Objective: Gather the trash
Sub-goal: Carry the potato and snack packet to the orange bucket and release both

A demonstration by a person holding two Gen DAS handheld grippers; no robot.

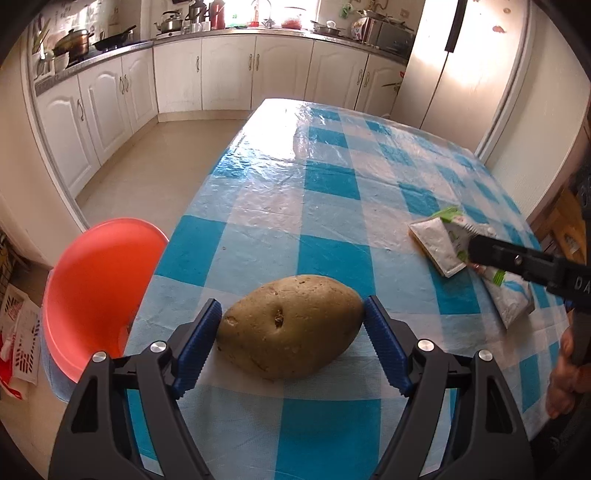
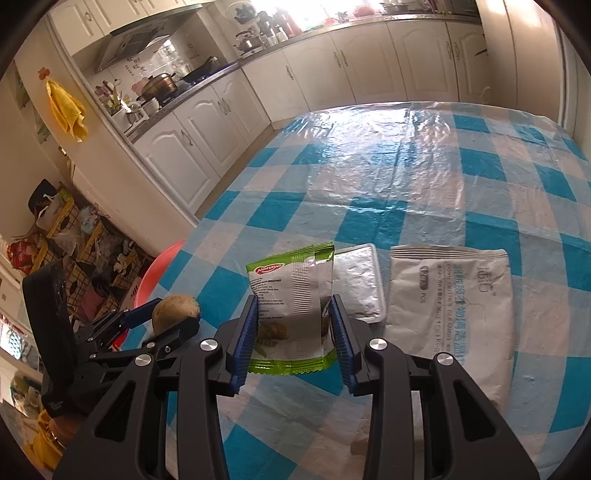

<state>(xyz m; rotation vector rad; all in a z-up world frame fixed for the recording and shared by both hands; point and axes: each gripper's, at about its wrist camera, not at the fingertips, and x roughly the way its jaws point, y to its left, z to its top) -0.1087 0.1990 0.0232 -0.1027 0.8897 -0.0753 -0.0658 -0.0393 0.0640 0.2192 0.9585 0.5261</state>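
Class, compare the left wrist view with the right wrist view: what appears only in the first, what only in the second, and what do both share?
Only the left wrist view: the fridge and a hand at the right edge.

Only the right wrist view: the yellow cloth hanging on the wall, the range hood, and the large white pouch's printed text.

Both: the potato between the left gripper's fingers, the green snack packet clamped in the right gripper, the red basin, and the checked tablecloth.

White kitchen cabinets [image 1: 177, 77] line the far wall. Steel kettle [image 1: 169, 22] and lidded pot [image 1: 74, 40] stand on the worktop. Yellow cloth [image 2: 68, 107] hangs on the wall.
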